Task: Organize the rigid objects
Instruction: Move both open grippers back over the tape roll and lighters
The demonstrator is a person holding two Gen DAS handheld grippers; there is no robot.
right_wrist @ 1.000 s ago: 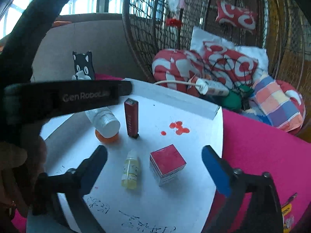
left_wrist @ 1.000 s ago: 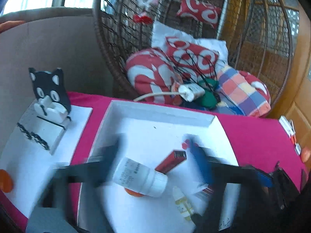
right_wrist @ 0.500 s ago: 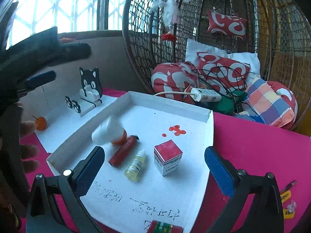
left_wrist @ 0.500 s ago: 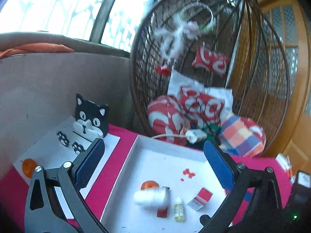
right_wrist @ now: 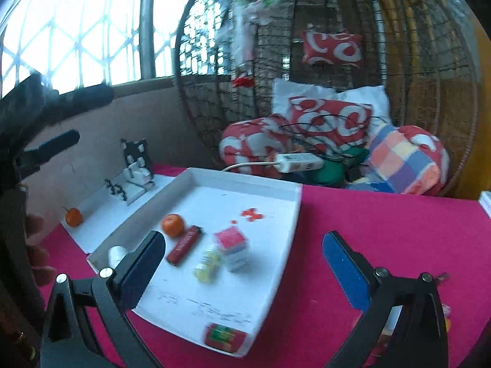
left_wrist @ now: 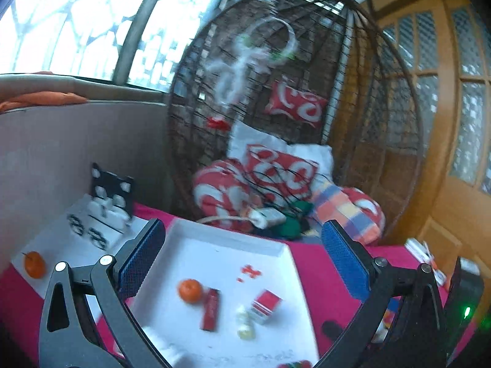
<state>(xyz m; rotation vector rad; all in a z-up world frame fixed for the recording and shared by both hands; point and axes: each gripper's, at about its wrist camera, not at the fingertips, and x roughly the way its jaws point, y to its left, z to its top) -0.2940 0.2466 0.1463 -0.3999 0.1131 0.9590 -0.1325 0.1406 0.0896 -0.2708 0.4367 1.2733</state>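
Both my jaws gape, holding nothing; the white tray [right_wrist: 294, 202] seemingly holds a red box [right_wrist: 232, 240], so sorting remains.

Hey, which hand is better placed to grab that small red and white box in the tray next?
Probably right. The right tool is open and the red and white box lies just ahead, between its fingers, in the white tray. The left tool is also open, but looks farther back.
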